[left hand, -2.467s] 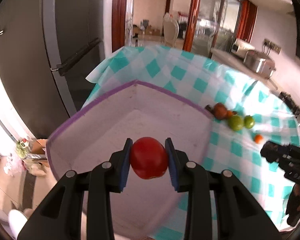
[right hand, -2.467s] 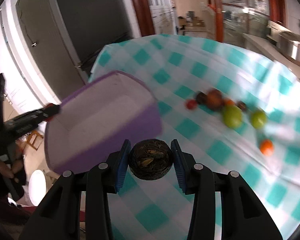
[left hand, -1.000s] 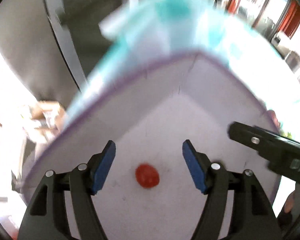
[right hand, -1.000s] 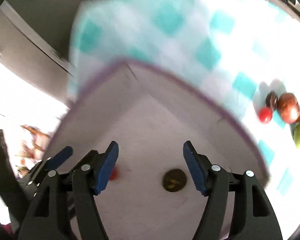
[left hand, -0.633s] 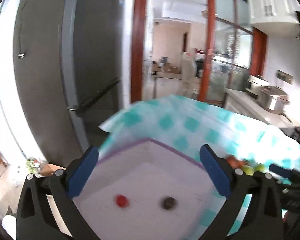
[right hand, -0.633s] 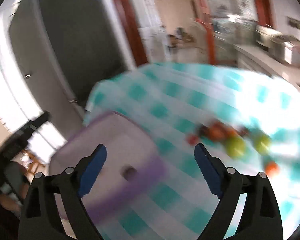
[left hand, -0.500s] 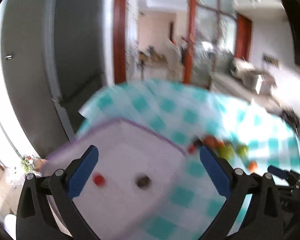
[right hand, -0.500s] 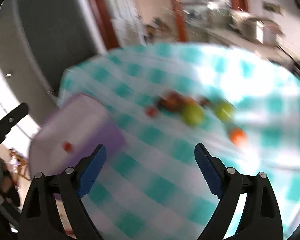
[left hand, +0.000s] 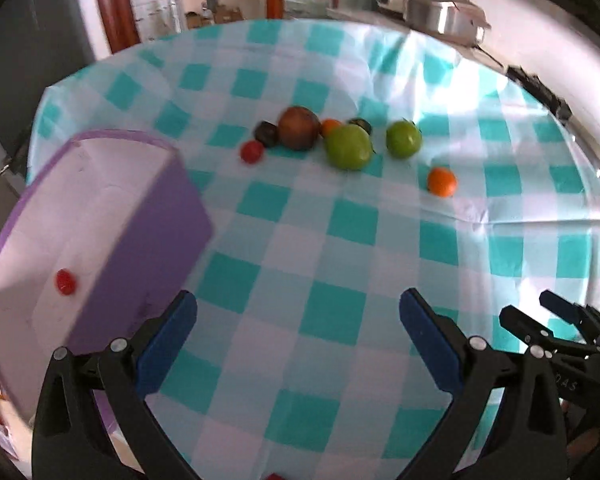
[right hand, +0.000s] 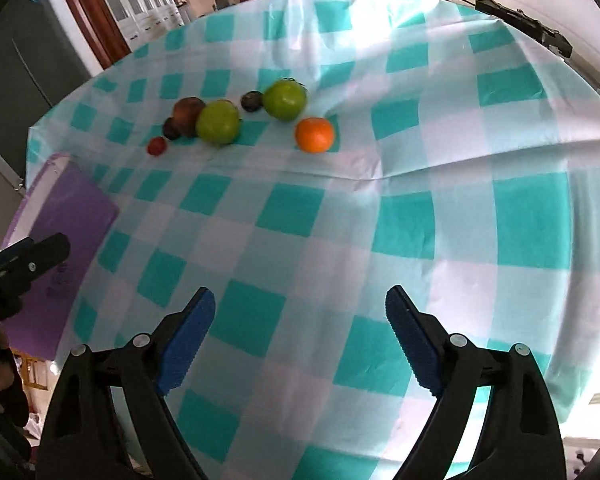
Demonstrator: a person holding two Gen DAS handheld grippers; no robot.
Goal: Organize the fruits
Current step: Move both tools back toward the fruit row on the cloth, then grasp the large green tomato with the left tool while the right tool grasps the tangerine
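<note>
The left gripper hangs over a bench covered with a teal-and-white checked cloth, its blue-padded jaws spread as wide as they go with nothing but bare cloth between them. The right gripper also hangs over the cloth; its jaws stand wide apart but are easing together at this moment, and nothing lies between them either.

A purple-walled rectangular box with a pale inside sits at the left edge of the bench, just beside the left gripper. In the left wrist view a small red round fruit lies on the floor of the box; the near wall hides the rest of the floor.

The loose fruits lie in a row near the far side of the cloth, well apart from both grippers. From the left in the left wrist view: a small red tomato, a small dark round fruit touching a large brownish-red round fruit, a small orange fruit peeping from behind a large green tomato, another small dark fruit behind it, and a second green tomato. An orange mandarin lies on its own, nearer than the row.

The tip of the right gripper shows at the lower right of the left wrist view, and the left gripper's black finger at the left edge of the right wrist view, in front of the purple box.
</note>
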